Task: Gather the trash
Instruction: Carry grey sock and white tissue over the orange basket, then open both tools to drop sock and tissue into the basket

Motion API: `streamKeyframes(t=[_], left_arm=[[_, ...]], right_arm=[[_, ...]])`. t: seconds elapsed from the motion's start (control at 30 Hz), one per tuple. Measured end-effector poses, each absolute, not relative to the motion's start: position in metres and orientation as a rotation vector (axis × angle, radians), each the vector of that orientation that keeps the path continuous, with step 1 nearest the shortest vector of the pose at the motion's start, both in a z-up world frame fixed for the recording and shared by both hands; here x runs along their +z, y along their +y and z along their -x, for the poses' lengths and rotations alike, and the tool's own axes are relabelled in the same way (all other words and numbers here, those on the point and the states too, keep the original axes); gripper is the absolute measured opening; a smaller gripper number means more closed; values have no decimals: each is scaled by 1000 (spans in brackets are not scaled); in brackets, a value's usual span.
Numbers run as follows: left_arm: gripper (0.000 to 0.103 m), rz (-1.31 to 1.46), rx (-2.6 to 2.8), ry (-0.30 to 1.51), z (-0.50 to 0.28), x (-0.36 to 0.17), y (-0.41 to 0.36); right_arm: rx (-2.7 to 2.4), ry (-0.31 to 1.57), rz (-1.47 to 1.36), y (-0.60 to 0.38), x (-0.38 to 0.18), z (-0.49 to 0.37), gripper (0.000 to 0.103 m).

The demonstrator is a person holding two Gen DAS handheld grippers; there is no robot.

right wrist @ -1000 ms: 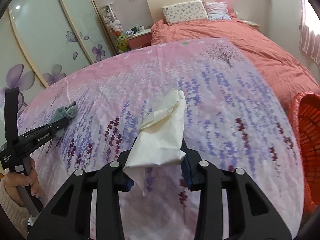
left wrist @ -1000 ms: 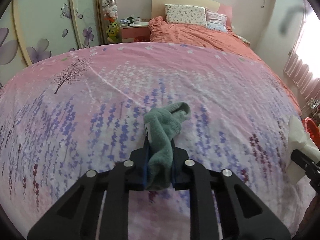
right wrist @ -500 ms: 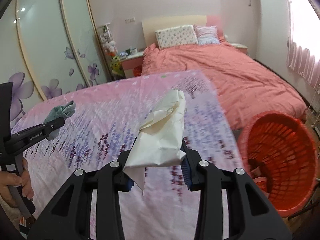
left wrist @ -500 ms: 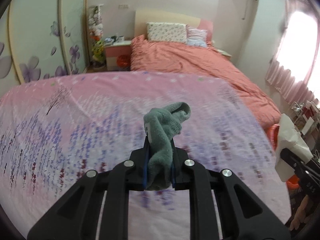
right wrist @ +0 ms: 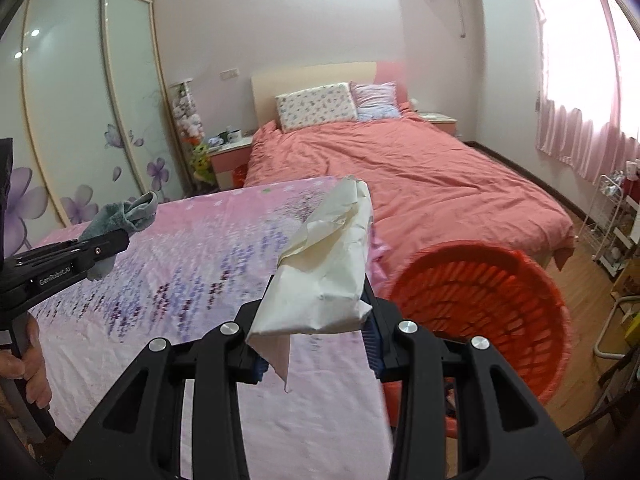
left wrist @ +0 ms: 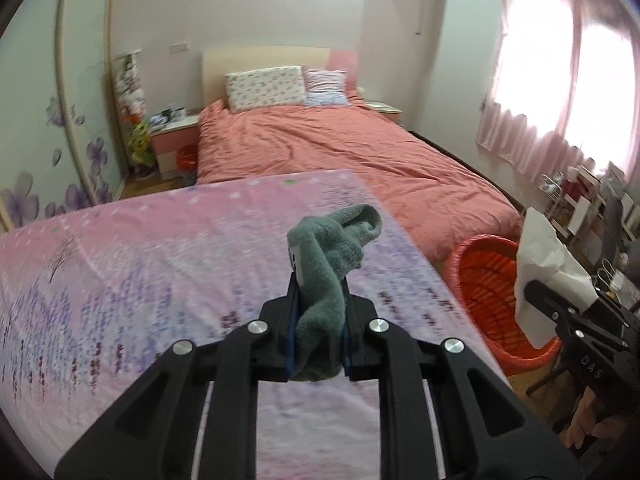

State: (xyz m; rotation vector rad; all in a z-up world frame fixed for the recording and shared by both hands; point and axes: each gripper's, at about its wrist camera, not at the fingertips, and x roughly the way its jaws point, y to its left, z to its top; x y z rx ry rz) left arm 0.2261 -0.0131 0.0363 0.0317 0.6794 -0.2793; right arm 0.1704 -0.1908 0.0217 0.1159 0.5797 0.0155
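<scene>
- Terry-cloth green, soft and bunched, a rag [left wrist: 328, 276] stands clamped between the pads of the left claw [left wrist: 319, 334], raised above a bed spread with a pink, lavender-printed sheet [left wrist: 160, 264].
- Crumpled cream paper [right wrist: 324, 280], thin and creased into a loose wedge, sits clamped in the right claw [right wrist: 318, 344], level with the near rim of an orange lattice laundry-style basket [right wrist: 500, 292] that stands on the wood floor beside the bed.
- Risk, as judged from here: the paper is light and broad, so a release short of the rim could let it flutter onto the floor or the sheet.
- The rag is held by one fold only; its floppy upper lobe could snag the basket's slotted plastic wall or drape over the rim instead of dropping in.
- Both claws head toward one opening, and the left view shows the right claw just beside the basket, so a crowded approach could knock the claws together.
- A second bed with a wrinkled coral duvet [right wrist: 420, 176] lies beyond, well apart from the work.
</scene>
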Motion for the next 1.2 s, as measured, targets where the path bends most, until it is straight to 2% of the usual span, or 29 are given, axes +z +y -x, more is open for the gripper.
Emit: streamKeyframes(t=[0.5, 0.9, 1.0, 1.07, 1.1, 1.13, 1.2], left_arm=[[17, -109, -471, 673, -221, 34, -129], [17, -117, -628, 734, -235, 6, -223], [20, -108, -643, 757, -243, -3, -241], [24, -107, -642, 767, -247, -10, -248], [32, -109, -635, 773, -250, -13, -250], [41, -110, -623, 778, -252, -17, -250], [48, -110, -602, 781, -257, -23, -249]], right_arm=[[-115, 558, -170, -260, 12, -159, 38], [-198, 576, -231, -312, -5, -164, 38], [-205, 585, -242, -321, -9, -171, 38], [-199, 589, -249, -327, -13, -175, 40], [-203, 589, -250, -329, -14, -178, 46], [-210, 592, -250, -332, -16, -179, 56], [-210, 592, -260, -336, -19, -180, 67]])
